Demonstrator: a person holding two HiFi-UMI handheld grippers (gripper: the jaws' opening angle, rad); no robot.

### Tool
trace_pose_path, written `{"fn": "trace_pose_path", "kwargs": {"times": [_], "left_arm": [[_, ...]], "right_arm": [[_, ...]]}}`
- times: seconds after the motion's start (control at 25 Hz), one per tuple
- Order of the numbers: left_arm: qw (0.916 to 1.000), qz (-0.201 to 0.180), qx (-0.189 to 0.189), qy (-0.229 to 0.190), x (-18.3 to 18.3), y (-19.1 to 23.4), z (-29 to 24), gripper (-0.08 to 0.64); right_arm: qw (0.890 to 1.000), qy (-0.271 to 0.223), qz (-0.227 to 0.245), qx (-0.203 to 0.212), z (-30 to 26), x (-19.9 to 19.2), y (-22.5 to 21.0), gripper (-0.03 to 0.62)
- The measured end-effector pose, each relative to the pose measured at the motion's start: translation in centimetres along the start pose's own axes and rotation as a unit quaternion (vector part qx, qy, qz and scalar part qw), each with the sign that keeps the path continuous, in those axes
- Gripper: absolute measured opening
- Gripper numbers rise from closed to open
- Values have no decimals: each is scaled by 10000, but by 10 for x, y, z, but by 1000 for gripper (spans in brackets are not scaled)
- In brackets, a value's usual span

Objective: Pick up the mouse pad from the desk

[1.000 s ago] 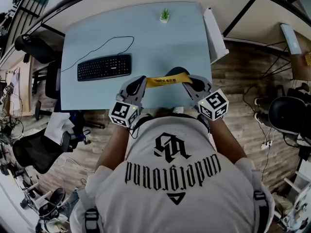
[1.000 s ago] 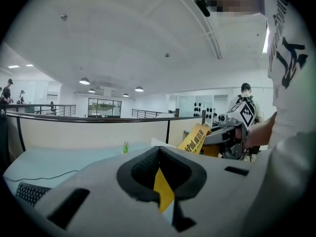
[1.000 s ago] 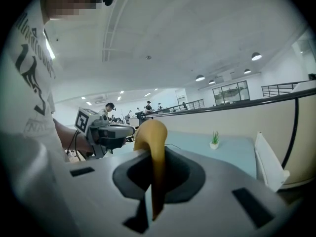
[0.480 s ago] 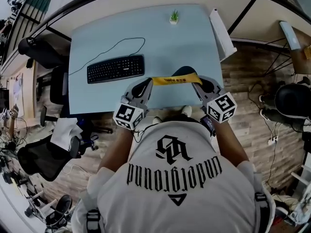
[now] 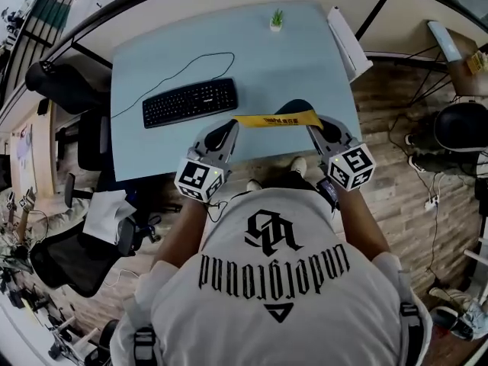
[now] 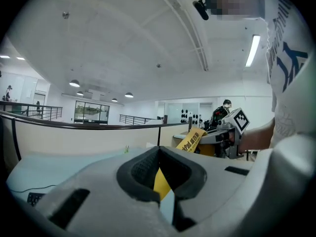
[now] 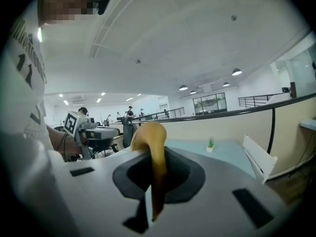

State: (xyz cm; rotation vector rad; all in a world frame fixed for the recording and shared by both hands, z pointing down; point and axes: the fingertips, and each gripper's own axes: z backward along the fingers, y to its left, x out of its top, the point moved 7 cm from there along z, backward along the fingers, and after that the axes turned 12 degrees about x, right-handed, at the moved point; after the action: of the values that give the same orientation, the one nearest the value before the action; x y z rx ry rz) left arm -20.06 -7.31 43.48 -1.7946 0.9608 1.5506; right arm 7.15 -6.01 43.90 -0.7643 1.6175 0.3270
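The yellow mouse pad (image 5: 276, 120) hangs stretched between my two grippers above the near edge of the pale blue desk (image 5: 183, 52). My left gripper (image 5: 231, 128) is shut on its left end; the yellow sheet (image 6: 162, 180) runs out between the jaws toward the other gripper. My right gripper (image 5: 313, 128) is shut on the right end, where the pad (image 7: 154, 157) curls up and over from between the jaws. A dark underside of the pad (image 5: 296, 106) shows behind the yellow strip.
A black keyboard (image 5: 190, 102) with its cable lies on the desk to the left. A small potted plant (image 5: 276, 20) stands at the far edge. A white panel (image 5: 348, 43) sits at the desk's right side. Office chairs (image 5: 69, 90) stand at the left.
Both grippers have moved with the pad a little up and away from the desk's near edge, holding it taut. The keyboard and plant have not moved on the desk.
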Motion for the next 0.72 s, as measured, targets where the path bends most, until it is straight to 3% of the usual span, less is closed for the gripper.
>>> {"fn": "trace_pose_path", "kwargs": {"times": [0.32, 0.52, 0.72], "left_arm": [[9997, 52, -221, -84, -4, -2, 35, 8], [9999, 82, -97, -108, -5, -11, 49, 8], [9998, -127, 1, -139, -4, -34, 57, 8]], "right_arm": [[9997, -70, -40, -235, 10, -12, 41, 21], [10000, -32, 0, -18, 19, -16, 52, 21], [9999, 6, 56, 160, 36, -18, 53, 21]]}}
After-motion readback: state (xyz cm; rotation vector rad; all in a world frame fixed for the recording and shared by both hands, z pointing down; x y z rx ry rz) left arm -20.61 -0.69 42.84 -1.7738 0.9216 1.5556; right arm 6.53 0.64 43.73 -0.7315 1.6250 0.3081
